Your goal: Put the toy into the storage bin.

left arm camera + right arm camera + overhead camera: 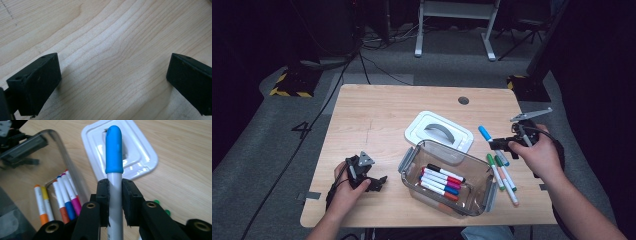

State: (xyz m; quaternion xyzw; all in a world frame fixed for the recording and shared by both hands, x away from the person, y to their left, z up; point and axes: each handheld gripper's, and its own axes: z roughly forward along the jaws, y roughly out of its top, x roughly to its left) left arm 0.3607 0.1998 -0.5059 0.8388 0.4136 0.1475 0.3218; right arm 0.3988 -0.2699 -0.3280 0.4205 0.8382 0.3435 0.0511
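The right tool pinches a blue-capped white marker, raised above the wooden counter right of the clear plastic box. The left tool rests spread at near left.

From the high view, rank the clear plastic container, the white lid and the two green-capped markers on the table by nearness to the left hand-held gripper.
1. Clear plastic container, right beside the left hand-held gripper on its right.
2. White lid, behind the container, farther up the table.
3. Green-capped markers, on the table beyond the container's far right side.
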